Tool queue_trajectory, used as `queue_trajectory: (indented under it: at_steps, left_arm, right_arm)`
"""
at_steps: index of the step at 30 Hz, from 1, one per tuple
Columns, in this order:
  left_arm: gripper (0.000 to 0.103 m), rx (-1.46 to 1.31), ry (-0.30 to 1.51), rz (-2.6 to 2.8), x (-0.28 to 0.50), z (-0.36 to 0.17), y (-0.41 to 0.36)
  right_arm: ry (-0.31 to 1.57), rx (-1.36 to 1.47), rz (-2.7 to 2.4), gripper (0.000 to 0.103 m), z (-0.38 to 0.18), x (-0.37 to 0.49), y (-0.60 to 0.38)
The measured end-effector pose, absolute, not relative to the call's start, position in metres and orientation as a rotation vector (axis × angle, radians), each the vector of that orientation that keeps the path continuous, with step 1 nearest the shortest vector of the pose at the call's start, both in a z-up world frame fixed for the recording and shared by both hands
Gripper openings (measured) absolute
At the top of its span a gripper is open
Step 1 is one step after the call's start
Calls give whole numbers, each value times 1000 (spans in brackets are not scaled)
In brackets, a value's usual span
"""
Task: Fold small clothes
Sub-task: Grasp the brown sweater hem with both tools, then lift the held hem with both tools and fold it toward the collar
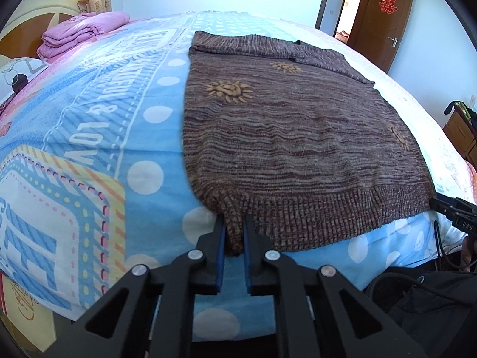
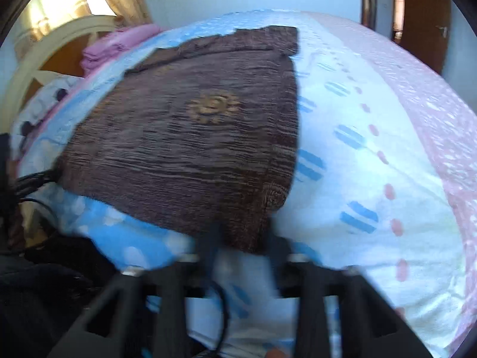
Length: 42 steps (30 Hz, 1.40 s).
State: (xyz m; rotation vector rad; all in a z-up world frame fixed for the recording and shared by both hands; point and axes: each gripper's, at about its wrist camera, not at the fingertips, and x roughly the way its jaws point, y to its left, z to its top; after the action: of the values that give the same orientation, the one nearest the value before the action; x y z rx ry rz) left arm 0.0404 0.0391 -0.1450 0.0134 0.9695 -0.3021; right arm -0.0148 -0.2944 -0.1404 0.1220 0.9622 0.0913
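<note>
We have the brown and grey marled knitted sweater with tan sun motifs (image 1: 283,137) spread flat on the bed's blue, white-dotted printed cover (image 1: 98,113), its ribbed hem lying along the near edge of the bed and its collar end toward the far side, where a folded pink quilt (image 1: 80,31) sits by the headboard corner. The black left gripper with blue pads (image 1: 234,232) is pinched tight on the hem's left corner, a small tuck of ribbing bunched between the jaws, so that corner is directly in the grip. The right gripper (image 2: 243,238) shows only through heavy blur in its own view: its dark fingers straddle the hem's right corner, and we read it as closed on that corner, though the contact itself is smeared. We take it that both near corners are held like this so the hem can be lifted as one straight edge and carried toward the collar, halving the sweater without skewing. The sweater's body lies ahead of both grippers, flat and unwrinkled on the cover.
</note>
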Motion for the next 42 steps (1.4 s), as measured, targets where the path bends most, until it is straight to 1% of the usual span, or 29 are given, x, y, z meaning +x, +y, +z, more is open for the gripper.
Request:
queue_trajectory:
  at_steps: [4, 10, 15, 18, 21, 26, 31, 37, 42]
  left_arm:
    - [9, -21, 932, -309, 42, -131, 46]
    - [9, -78, 834, -325, 41, -92, 63]
    - [9, -88, 803, -367, 36, -79, 62]
    - [9, -91, 784, -391, 33, -71, 61]
    - [9, -93, 758, -393, 35, -63, 63]
    - [9, -127, 759, -391, 62, -59, 64]
    - [9, -153, 738, -377, 91, -51, 60]
    - [9, -188, 695, -334, 129, -28, 64]
    - [9, -150, 648, -304, 165, -8, 55]
  right_arm:
    - [902, 176, 127, 6, -127, -20, -301]
    - [698, 254, 157, 6, -82, -39, -317]
    - [670, 345, 203, 5, -76, -43, -328]
    - [614, 339, 221, 5, -62, -51, -327]
    - [606, 336, 195, 5, -58, -49, -330]
    - [619, 322, 173, 5, -53, -25, -334]
    - [568, 278, 157, 5, -28, 10, -335]
    - [521, 249, 151, 5, -1, 54, -339]
    - [483, 221, 139, 5, 21, 92, -344]
